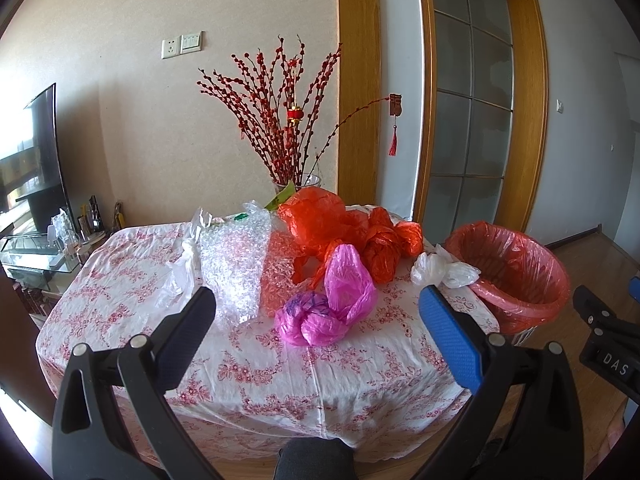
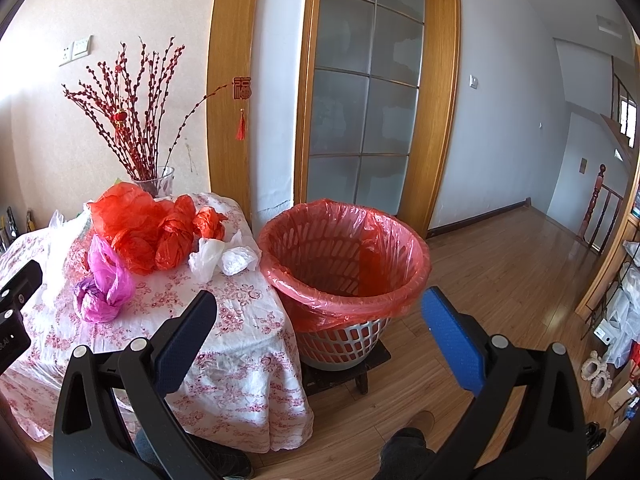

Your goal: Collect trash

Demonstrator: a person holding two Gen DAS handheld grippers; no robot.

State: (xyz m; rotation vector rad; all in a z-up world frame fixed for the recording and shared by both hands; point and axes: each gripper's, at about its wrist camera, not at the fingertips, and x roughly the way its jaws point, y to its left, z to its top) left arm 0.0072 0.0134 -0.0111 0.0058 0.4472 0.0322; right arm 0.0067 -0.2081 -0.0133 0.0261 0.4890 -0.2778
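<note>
Nothing has gone into the bin (image 2: 344, 256) yet, as far as I can judge: its red liner looks bare inside, though the very bottom is hidden from me. All the trash lies on the table (image 1: 280, 364). I count a pink bag (image 1: 332, 304) nearest me, a heap of red bags (image 1: 340, 228) behind it, a sheet of clear bubble wrap (image 1: 236, 264) to the left, a limp clear bag (image 1: 188, 256) further left, and a crumpled white bag (image 1: 440, 268) at the right edge, just beside the bin. A vase of red branches (image 1: 280, 120) stands at the far side and is not trash.

My left tongs (image 1: 316, 320) are spread wide and empty, held short of the pink bag. My right tongs (image 2: 320, 320) are likewise wide and empty, hanging in front of the bin, which sits on a low stool (image 2: 360, 364) right of the table. So the whole job is ahead of me, and the pink bag looks the easiest first pick.
</note>
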